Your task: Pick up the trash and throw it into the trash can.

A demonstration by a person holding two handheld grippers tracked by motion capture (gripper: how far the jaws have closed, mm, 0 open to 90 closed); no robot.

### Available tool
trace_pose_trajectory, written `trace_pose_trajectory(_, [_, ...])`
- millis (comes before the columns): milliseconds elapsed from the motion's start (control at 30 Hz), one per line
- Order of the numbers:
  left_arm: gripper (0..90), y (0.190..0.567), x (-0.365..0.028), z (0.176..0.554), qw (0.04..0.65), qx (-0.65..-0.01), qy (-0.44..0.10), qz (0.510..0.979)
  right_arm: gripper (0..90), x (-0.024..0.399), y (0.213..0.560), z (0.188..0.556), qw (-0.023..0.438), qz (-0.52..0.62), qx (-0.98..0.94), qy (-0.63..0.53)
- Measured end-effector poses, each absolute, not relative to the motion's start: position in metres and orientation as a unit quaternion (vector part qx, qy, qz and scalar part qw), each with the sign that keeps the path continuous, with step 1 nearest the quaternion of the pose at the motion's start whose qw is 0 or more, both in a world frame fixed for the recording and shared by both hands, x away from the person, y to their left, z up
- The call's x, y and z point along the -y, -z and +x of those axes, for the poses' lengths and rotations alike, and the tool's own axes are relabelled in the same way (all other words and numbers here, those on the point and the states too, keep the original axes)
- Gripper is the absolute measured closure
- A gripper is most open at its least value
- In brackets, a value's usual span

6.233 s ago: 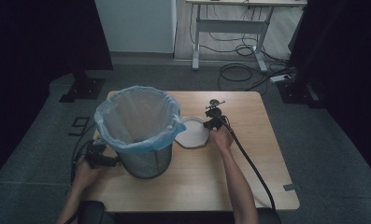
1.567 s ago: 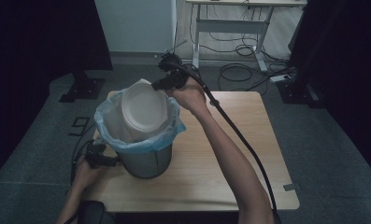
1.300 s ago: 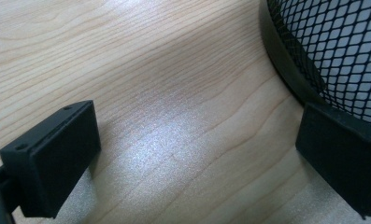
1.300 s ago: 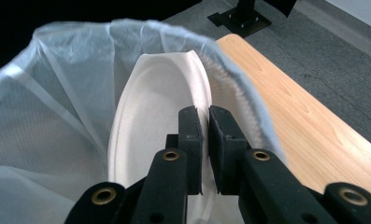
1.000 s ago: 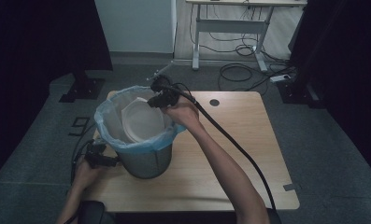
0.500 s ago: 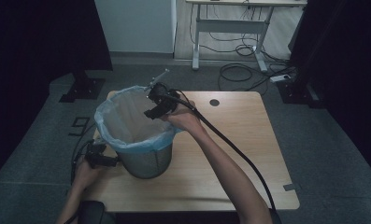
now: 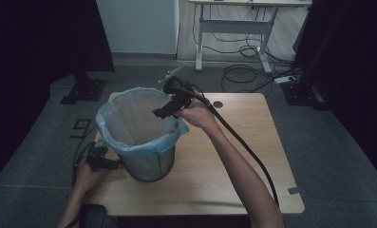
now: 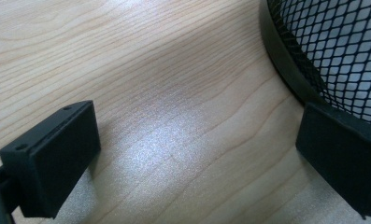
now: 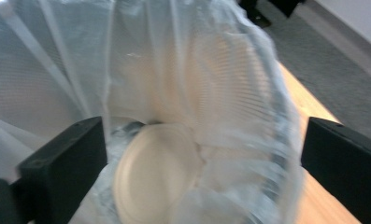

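White plate lies in the bin liner, below the wide-open, just-opened right tongs.

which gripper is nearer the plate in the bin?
Right. The right gripper hangs open over the bin's mouth, above the plate; the left gripper sits outside at the bin's base.

Right gripper held over the far right rim of a mesh bin lined with a pale blue bag, fingers just spread wide, nothing between them. Left gripper low on the surface, fingers at the bin's base. Black cable trailing back along the right forearm.
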State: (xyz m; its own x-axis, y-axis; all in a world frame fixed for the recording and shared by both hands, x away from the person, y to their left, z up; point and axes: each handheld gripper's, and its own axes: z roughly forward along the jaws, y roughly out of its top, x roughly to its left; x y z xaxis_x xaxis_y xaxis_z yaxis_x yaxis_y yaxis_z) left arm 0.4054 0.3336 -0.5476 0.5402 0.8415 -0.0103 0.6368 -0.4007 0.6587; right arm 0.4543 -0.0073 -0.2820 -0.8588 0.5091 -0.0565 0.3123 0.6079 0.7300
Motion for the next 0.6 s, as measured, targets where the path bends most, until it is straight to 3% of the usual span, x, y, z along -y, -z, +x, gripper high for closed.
trace_pose_trajectory(600, [0.0, 0.548, -0.334, 0.405, 0.311, -0.451, -0.164, 0.82, 0.0, 0.077, 0.283, 0.452, 0.164, 0.284, -0.85, -0.411])
